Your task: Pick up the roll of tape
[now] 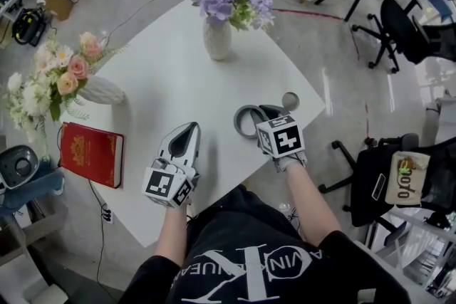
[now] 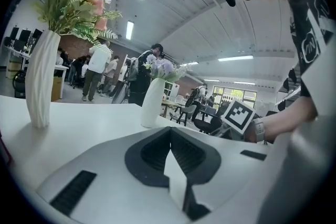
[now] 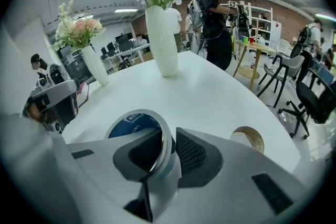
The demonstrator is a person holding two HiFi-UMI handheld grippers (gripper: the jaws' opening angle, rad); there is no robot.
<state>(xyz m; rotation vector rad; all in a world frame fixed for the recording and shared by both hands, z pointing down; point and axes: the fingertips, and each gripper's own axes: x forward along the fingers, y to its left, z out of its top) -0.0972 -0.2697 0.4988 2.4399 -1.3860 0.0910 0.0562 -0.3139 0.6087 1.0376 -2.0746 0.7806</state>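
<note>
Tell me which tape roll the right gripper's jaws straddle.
The big roll with the blue core: its wall stands between the right gripper's jaws. The small brownish roll lies apart, untouched.

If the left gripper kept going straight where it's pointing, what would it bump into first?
Probably the white vase with purple flowers. The left gripper aims low across the bare table towards it, so it might scrape the table first; depth is hard to judge.
</note>
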